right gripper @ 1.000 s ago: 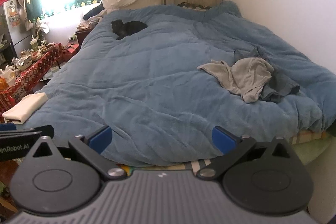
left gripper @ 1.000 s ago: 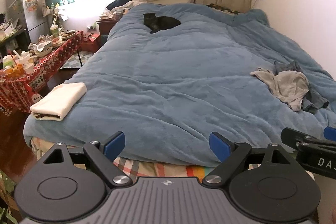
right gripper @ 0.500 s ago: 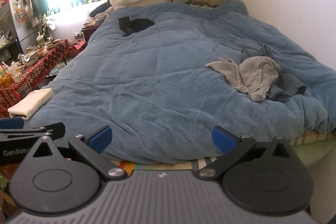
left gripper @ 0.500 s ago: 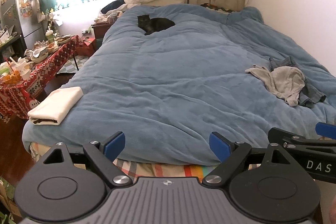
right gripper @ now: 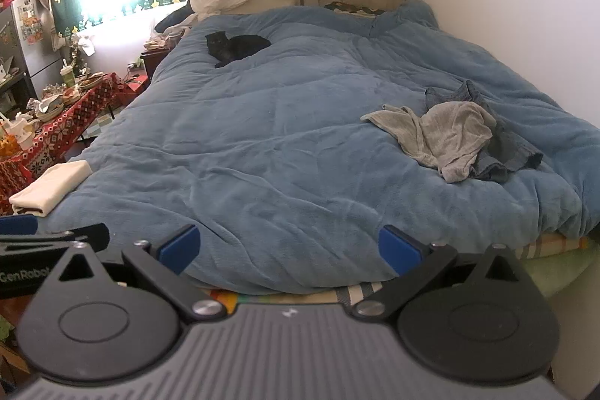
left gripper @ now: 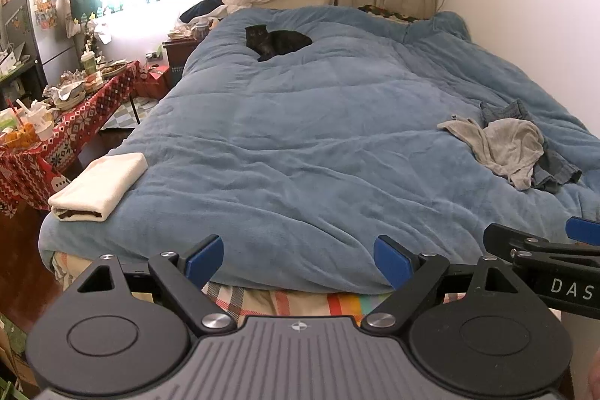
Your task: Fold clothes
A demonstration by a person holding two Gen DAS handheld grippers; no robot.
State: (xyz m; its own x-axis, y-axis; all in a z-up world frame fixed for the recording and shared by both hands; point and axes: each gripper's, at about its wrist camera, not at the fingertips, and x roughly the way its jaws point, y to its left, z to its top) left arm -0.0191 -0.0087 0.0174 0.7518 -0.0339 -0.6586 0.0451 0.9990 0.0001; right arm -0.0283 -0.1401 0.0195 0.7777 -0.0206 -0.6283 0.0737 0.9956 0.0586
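On the blue duvet [right gripper: 285,145], the crumpled grey garment [right gripper: 446,134] overlaps denim [right gripper: 502,152] near the right edge, so the spread, empty right gripper [right gripper: 288,248] and left gripper [left gripper: 298,261] risk pinching both layers.

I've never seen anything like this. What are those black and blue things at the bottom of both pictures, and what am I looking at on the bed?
No robot here: a person holds a two-finger gripper in each hand, each with a wide-angle camera looking along its fingers. One picture comes from the left gripper, the other from the right gripper. The blue pads are the fingertips; both grippers are open and hold nothing. Ahead lies a bed under a blue duvet. On its right side is a crumpled grey garment on top of a darker blue garment, both waiting to be folded. At the near left corner sits a folded cream cloth. A black cat rests near the far end.
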